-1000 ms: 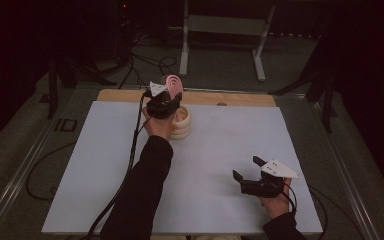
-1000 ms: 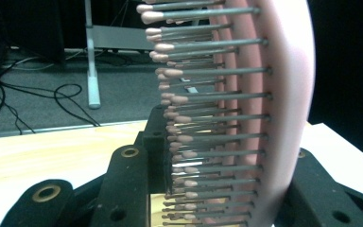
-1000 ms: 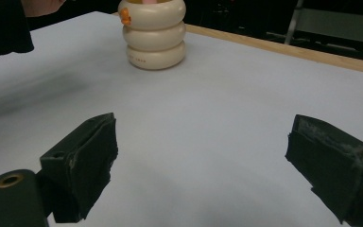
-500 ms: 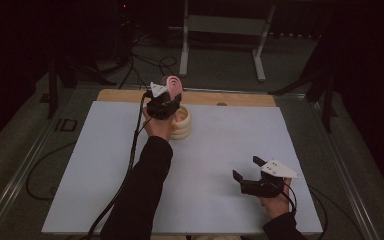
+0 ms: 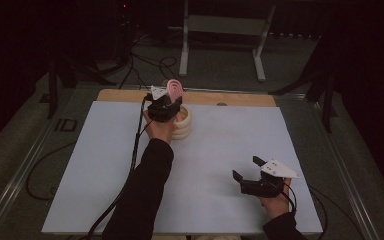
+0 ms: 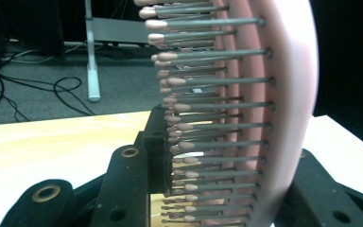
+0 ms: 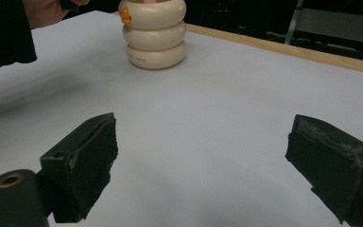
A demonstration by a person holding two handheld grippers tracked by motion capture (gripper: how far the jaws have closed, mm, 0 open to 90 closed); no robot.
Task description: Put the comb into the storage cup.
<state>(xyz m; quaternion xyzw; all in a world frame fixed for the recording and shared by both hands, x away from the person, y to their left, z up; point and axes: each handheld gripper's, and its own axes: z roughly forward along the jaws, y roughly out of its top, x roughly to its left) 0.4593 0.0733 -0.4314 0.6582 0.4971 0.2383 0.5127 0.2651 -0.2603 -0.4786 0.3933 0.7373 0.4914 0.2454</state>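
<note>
Gripping the pink hairbrush (image 6: 264,118) in my left gripper (image 5: 166,104) above the cream ribbed holder (image 7: 155,35), I have yet to lower it in, my right gripper (image 5: 247,170) resting wide open.

A white sheet (image 5: 105,170) covers a table, with a strip of bare wooden edge (image 5: 230,98) along its far side. Just above the centre of the frame, the left gripper (image 5: 169,102) holds a pink hairbrush (image 5: 175,90) upright over a cream, ribbed, ring-stacked container (image 5: 183,125). A dark sleeve (image 5: 142,195) runs up from the bottom edge to that hand. In the lower right, the right gripper (image 5: 247,170) rests low over the sheet, jaws spread apart with nothing between them. Beyond the table, a dim floor carries looped cables (image 5: 145,62) and a pale metal stand (image 5: 225,30).
</note>
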